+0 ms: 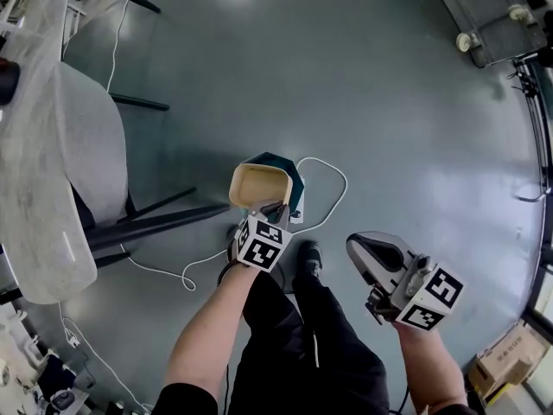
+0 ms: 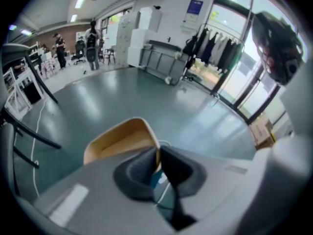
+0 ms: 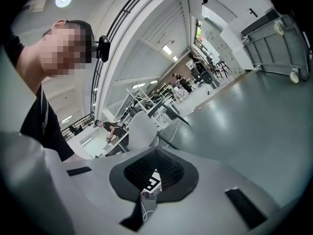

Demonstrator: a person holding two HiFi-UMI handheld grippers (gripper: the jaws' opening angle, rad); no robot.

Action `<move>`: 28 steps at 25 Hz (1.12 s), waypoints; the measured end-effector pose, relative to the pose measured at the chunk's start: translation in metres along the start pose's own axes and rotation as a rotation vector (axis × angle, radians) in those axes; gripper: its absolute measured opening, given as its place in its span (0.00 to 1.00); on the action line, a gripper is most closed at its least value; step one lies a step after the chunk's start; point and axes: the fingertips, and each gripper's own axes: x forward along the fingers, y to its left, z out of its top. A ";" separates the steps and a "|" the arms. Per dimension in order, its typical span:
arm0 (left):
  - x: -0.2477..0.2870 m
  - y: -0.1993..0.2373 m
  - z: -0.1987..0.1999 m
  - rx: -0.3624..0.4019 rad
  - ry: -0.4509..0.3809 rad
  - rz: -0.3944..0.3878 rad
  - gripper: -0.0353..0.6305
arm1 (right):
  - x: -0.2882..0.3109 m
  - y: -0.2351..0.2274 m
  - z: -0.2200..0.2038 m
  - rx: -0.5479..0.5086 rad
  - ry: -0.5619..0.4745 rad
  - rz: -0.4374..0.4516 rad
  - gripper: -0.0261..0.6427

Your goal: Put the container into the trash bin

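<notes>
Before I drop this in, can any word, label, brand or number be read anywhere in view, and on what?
No text can be read.
Blue rectangular wall sign: print too small.
Brown cardboard box: any print too small.
Tan rounded plastic container: no label shows.
Black-and-white marker cube: square codes, no letters.

This is a large open-plan lab or workshop hall: polished grey floor (image 1: 363, 102), ceiling strip lights (image 2: 80, 0), a wheeled metal cart (image 2: 159, 62), a clothes rack (image 2: 217, 50) (beside glazed doors), cardboard boxes (image 1: 505, 361), and people (image 2: 91, 43) standing at distant workstations.
</notes>
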 end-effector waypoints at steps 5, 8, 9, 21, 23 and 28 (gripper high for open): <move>0.024 0.004 -0.008 0.000 0.013 -0.001 0.11 | 0.005 -0.023 -0.022 -0.004 0.049 -0.013 0.03; 0.036 0.010 -0.014 -0.003 0.027 0.007 0.11 | 0.005 -0.029 -0.030 0.008 0.055 -0.015 0.03; 0.040 0.014 -0.018 0.000 0.035 0.014 0.11 | 0.006 -0.030 -0.032 0.010 0.057 -0.015 0.03; 0.057 0.030 -0.033 -0.117 -0.013 -0.002 0.29 | 0.000 -0.034 -0.063 0.077 0.098 -0.046 0.03; 0.046 0.029 -0.033 -0.138 -0.027 -0.004 0.29 | 0.000 -0.027 -0.064 0.092 0.099 -0.050 0.03; 0.000 0.025 -0.022 -0.210 -0.072 0.013 0.29 | -0.002 0.010 -0.046 0.081 0.101 -0.015 0.03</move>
